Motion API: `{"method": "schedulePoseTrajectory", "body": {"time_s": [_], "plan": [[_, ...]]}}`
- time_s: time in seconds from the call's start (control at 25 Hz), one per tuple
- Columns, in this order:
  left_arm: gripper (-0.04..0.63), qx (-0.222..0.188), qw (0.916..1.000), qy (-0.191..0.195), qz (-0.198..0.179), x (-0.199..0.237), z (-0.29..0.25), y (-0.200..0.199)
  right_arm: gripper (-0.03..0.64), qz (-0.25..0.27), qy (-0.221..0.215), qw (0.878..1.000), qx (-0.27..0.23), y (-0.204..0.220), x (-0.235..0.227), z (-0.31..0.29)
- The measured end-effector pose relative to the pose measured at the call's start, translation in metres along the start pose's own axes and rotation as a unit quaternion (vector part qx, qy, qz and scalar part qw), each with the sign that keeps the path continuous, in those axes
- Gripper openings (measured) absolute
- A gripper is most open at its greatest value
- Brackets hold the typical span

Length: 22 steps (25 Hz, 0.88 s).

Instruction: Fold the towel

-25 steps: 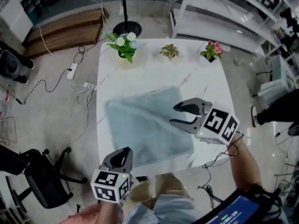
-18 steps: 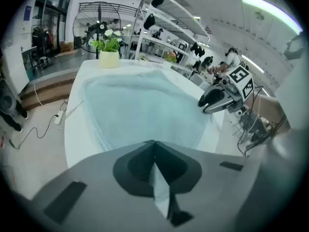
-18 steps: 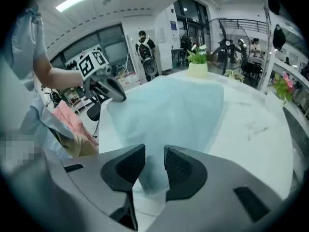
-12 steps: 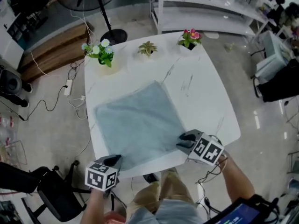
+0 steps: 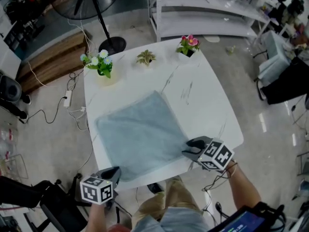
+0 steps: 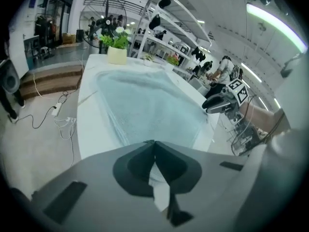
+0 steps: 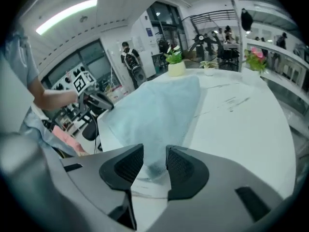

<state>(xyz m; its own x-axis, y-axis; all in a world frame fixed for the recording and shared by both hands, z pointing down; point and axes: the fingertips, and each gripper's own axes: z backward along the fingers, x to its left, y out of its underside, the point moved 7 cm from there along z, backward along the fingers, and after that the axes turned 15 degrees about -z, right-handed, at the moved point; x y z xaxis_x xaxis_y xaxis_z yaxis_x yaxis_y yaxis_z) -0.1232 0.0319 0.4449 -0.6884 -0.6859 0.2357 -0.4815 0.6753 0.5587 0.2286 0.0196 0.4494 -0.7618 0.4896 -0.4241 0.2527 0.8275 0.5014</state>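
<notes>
Towel (image 5: 140, 134): spread flat on table (image 5: 212, 105), set askew to its edges. The two near corners lie close to the near table edge, one at each gripper.
Left gripper (image 6: 154, 142): jaws clenched tip to tip at the near-left corner. A pale sliver shows in the gap behind the tips; cannot tell whether it is cloth or table edge.
Right gripper (image 7: 154, 159): jaws released, having just opened a little wider. The near-right corner lies between them and the pads do not press on it.
Step, judged: taking both near corners before carrying them over to the far edge.
Risk 1, uneven grip: if the left has pinched nothing, or only the hem, that corner will drop on lifting and the fold goes lopsided.
Risk 2, shallow bite: only the tip of the corner is between the right pads. A close there could slip off once the cloth's weight comes on.
Risk 3, bunching: the right jaws look close over the tabletop. Closing while pressed down could push the cloth ahead of the pads instead of taking it.
Risk 4, skewed fold: the towel is askew, so carrying the corners straight away from the body would miss the far corners. Aim should follow the cloth's own edges.
Risk 5, plants (image 5: 146, 58): three pots along the far table edge, well apart from the towel. An overshoot with the lifted edge could brush them. Judged low.
</notes>
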Motion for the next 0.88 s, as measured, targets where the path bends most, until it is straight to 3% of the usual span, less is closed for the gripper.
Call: {"method": "schedulePoseTrajectory", "body": {"time_s": [0.2, 0.64, 0.76, 0.88], "plan": [[0.008, -0.093, 0.9923, 0.027, 0.077, -0.01, 0.016, -0.024, 0.164, -0.069, 0.021, 0.996, -0.049, -0.052, -0.03, 0.021], [0.008, -0.109, 0.9873, 0.004, 0.116, -0.016, -0.021, -0.047, 0.149, -0.219, 0.01, 0.976, -0.008, -0.067, -0.064, -0.035], [0.008, -0.119, 0.9858, 0.006, 0.119, -0.013, -0.018, -0.052, 0.037, -0.228, -0.001, 0.974, 0.001, -0.07, -0.059, -0.047], [0.008, -0.142, 0.9829, 0.013, 0.117, -0.012, -0.005, -0.051, 0.031, -0.219, 0.024, 0.975, -0.019, -0.078, -0.053, -0.04]]}}
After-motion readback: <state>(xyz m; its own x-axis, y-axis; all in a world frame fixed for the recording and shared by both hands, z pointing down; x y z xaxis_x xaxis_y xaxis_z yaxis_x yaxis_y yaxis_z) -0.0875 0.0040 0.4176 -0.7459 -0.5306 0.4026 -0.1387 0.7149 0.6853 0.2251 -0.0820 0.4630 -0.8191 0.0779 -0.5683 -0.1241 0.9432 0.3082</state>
